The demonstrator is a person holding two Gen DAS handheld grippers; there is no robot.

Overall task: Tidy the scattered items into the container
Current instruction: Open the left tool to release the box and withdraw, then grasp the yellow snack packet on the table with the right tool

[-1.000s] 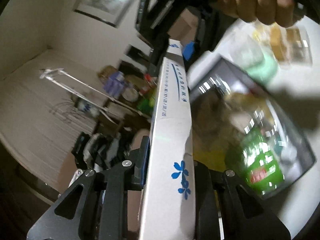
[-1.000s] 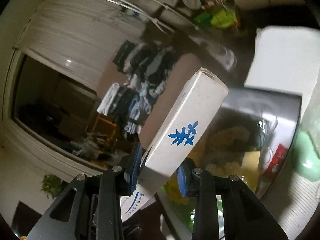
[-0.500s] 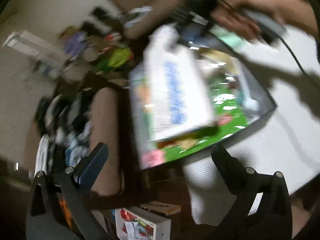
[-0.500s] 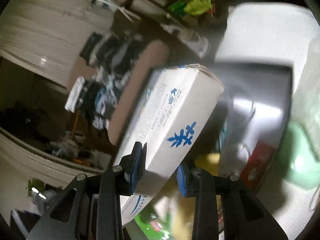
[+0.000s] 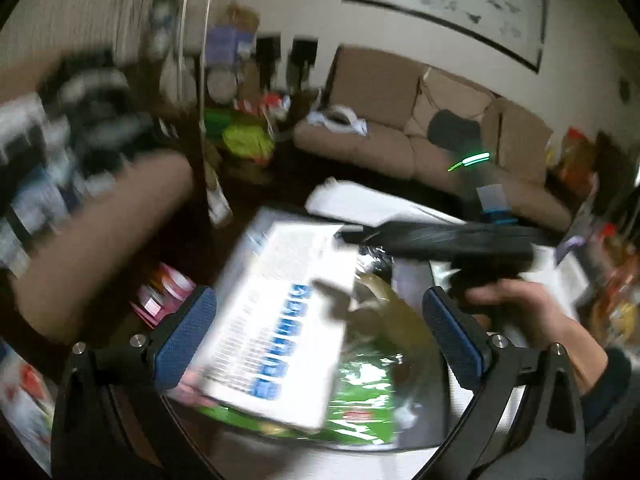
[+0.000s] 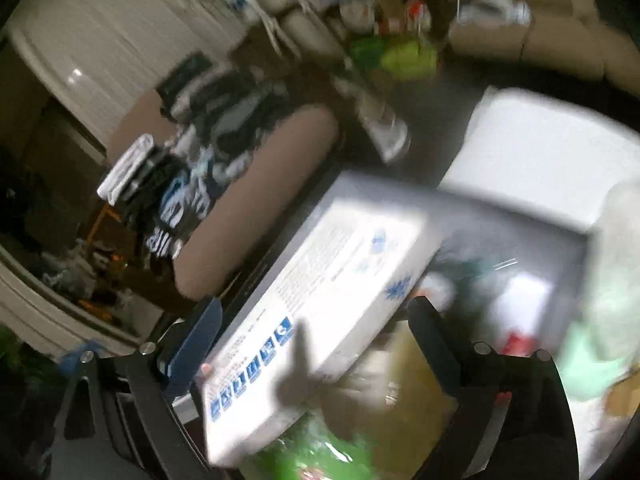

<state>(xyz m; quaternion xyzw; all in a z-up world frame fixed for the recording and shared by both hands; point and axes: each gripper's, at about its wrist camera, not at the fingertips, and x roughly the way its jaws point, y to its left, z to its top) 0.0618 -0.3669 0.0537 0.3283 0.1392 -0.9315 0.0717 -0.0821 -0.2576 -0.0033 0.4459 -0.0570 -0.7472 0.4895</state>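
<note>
White box dropped onto the container's load as both of our grippers let go.

The white box (image 5: 280, 320) lies flat on the packets in the container (image 5: 416, 436); our left gripper (image 5: 320, 340) stands released, our right gripper (image 6: 316, 344) is opening, neither pad touching. Best we back both straight off, clear of its edges.
</note>
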